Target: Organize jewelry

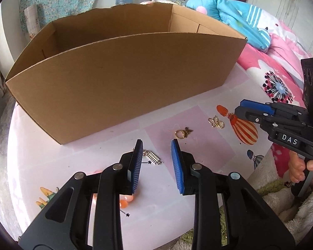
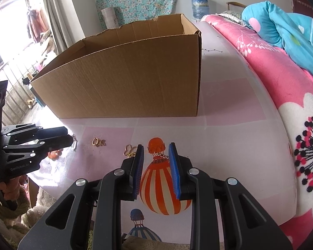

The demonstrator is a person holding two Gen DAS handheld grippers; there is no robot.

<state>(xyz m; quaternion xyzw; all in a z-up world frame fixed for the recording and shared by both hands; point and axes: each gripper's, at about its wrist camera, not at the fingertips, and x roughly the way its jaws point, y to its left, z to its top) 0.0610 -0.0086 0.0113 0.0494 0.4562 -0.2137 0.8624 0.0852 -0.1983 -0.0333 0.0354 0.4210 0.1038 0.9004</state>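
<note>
Both black, blue-padded grippers, left (image 1: 156, 145) and right (image 2: 156, 151), hover unclenched and empty over small gold jewelry pieces (image 1: 181, 133) near an open brown cardboard box (image 1: 123, 79).

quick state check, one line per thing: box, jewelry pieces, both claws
cardboard box: upright, top open
silver ladder-shaped piece: flat on table, beside left pad
gold ring charm: on table, untouched
gold loop piece: on table, untouched
left claw: open, holding nothing
right claw: open, holding nothing

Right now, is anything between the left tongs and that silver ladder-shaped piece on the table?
Nothing visible. The silver ladder-shaped piece lies bare on the table, just beyond the left tongs, beside the left pad. The cardboard box stands farther back.
</note>
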